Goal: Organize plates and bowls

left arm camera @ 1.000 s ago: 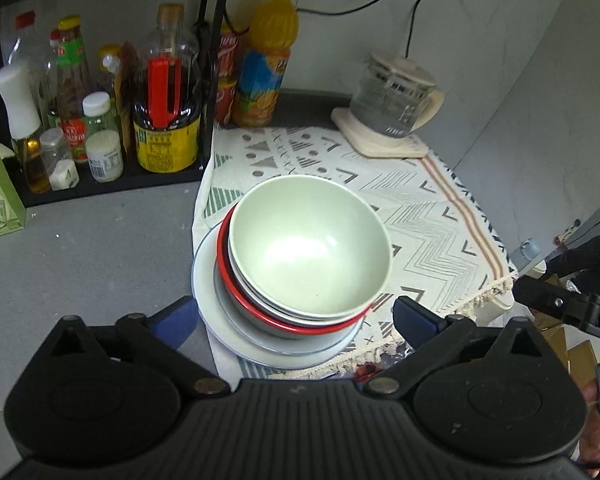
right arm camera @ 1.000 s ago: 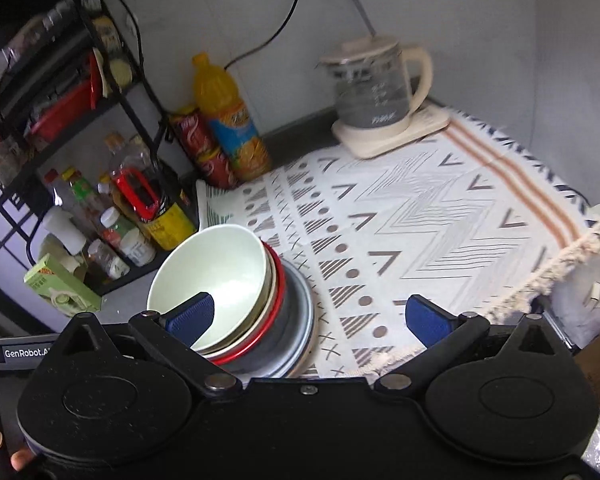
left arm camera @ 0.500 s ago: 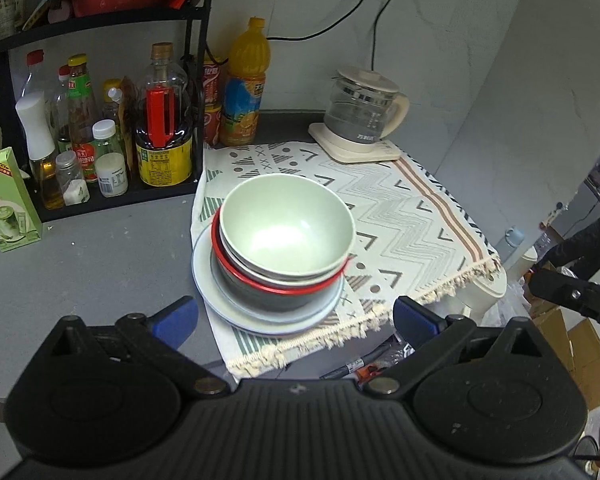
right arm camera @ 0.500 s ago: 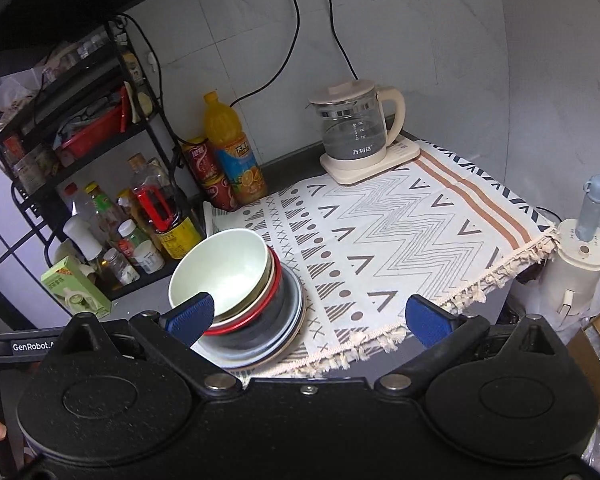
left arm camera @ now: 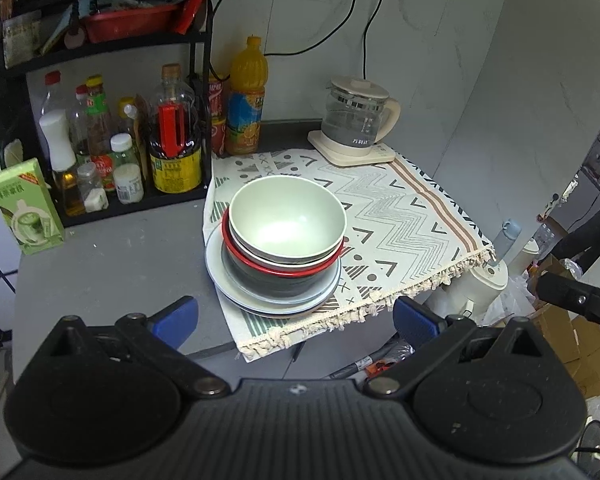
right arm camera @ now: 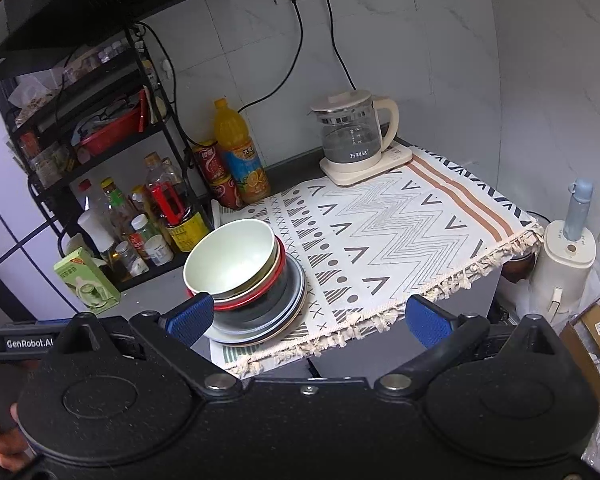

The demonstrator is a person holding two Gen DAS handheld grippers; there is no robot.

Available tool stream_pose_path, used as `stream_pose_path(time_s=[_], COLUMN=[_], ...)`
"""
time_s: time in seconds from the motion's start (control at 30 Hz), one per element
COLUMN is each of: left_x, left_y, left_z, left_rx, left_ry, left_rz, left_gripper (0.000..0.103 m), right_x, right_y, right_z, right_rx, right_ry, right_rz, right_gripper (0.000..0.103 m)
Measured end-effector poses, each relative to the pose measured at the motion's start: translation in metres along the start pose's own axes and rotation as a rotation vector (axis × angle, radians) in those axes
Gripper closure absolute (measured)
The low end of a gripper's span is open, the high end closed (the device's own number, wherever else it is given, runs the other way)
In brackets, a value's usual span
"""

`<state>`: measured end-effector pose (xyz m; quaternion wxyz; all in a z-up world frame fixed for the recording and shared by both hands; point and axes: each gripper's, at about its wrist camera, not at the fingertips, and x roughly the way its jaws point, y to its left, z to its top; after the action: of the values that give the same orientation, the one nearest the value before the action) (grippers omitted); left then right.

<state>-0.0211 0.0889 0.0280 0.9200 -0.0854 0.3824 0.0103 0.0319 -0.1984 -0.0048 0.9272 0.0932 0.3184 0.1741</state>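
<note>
Both the left gripper (left arm camera: pixel 294 318) and right gripper (right arm camera: pixel 308 318) hold their jaws wide apart and empty. The stack of bowls and plates (left arm camera: pixel 284 240) sits on the counter (left arm camera: pixel 112 264) ahead of the left jaws, between their tips, and just beyond the right gripper's left jaw

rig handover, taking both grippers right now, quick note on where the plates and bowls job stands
Left gripper: jaws open, empty, held back from the counter edge.
Right gripper: jaws open, empty, also short of the counter.
One stack sits at the near left corner of the patterned cloth, partly over its left edge: pale green bowl on top, red-rimmed bowl under it, a dark bowl, then grey plates at the bottom.
Done: all visible dishes are nested in that single pile.
Left: possibly nothing; check for stray dishes out of view.
</note>
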Motion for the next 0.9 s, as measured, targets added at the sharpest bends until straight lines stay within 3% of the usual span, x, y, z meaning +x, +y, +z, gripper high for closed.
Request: stream_pose_path(time_s=[0.3, 0.9], left_x=[-0.007, -0.021], left_y=[-0.004, 0.001], left_z=[-0.007, -0.021], left_rx=[0.041, 0.016], left_ry=[0.014, 0.029], left_rz=[0.013, 0.024], left_gripper=[0.001, 0.001], right_x=[-0.019, -0.032], right_y=[0.000, 0.002], right_z=[-0.007, -0.023], right_rx=[-0.018, -0.049], right_ry=[-0.009, 0.043], right_rz=[-0.015, -0.007], right_gripper=[0.000, 0.000])
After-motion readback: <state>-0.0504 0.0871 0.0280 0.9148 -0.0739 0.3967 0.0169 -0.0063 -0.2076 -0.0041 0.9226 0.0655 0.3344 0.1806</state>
